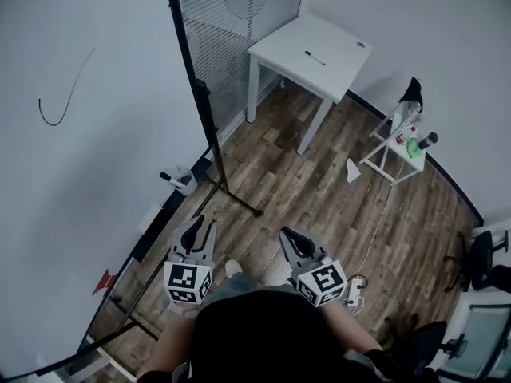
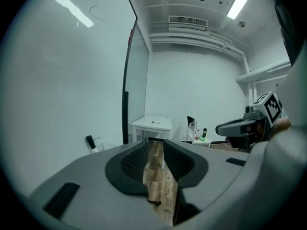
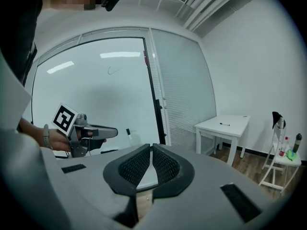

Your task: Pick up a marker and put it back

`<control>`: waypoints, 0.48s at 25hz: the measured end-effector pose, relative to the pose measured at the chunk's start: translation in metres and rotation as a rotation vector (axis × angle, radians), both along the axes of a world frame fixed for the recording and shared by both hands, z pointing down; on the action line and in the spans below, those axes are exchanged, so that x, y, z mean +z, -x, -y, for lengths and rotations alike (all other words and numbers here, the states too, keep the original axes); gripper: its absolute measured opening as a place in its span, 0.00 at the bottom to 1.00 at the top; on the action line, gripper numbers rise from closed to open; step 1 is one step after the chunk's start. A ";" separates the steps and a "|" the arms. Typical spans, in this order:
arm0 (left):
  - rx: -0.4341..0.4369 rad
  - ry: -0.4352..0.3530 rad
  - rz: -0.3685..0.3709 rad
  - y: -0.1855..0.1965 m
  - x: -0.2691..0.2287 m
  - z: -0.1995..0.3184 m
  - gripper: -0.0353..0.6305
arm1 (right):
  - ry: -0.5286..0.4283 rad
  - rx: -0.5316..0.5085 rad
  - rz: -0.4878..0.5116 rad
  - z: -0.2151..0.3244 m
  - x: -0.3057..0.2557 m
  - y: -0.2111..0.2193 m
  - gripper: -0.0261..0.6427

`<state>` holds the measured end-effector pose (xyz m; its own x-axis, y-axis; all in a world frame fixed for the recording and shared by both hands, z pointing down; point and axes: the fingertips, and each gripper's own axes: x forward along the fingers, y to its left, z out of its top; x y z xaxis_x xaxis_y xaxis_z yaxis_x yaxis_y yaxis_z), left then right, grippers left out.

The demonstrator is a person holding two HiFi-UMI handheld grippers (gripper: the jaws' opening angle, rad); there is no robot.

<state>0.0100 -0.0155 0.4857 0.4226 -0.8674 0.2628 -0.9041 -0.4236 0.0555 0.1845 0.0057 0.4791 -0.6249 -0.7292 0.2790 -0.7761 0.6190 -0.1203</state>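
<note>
Stood on wood floor (image 1: 319, 190) beside a whiteboard (image 1: 80, 182) marked with one thin curved line (image 1: 65, 102), facing a white table (image 1: 275, 50) well ahead near the blinds. Held left gripper (image 1: 205, 223) low and forward over the boards, spread apart, with only flooring visible through the gap and nothing pinched. Held right gripper (image 1: 286, 233) alongside at much the same height, near the left one but not touching, pressed together at the tips and empty. Caught each gripper's marker cube in the other's view, off to the side. Found marker (image 1: 314, 57) lying flat on the tabletop, towards the middle, well apart from both grippers and untouched. Noted a small white rack (image 1: 383, 146) right of the table by the wall, carrying a dark bottle (image 1: 429, 140) and something green (image 1: 413, 146) beside it. Noted also a dark-tipped item (image 1: 177, 179) at the foot of the whiteboard, too small to identify. Saw a dark chair (image 1: 481, 260) at the right edge, away from everything else.
</note>
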 end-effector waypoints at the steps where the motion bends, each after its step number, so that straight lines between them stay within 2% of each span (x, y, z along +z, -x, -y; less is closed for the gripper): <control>1: -0.015 0.005 -0.001 0.010 0.002 0.009 0.21 | 0.002 -0.007 -0.002 0.010 0.001 0.009 0.08; 7: -0.156 0.031 -0.014 0.065 0.009 0.045 0.21 | 0.006 -0.074 -0.016 0.062 0.002 0.054 0.08; 12: -0.279 0.052 -0.021 0.095 0.015 0.066 0.21 | 0.007 -0.168 -0.027 0.103 0.001 0.082 0.08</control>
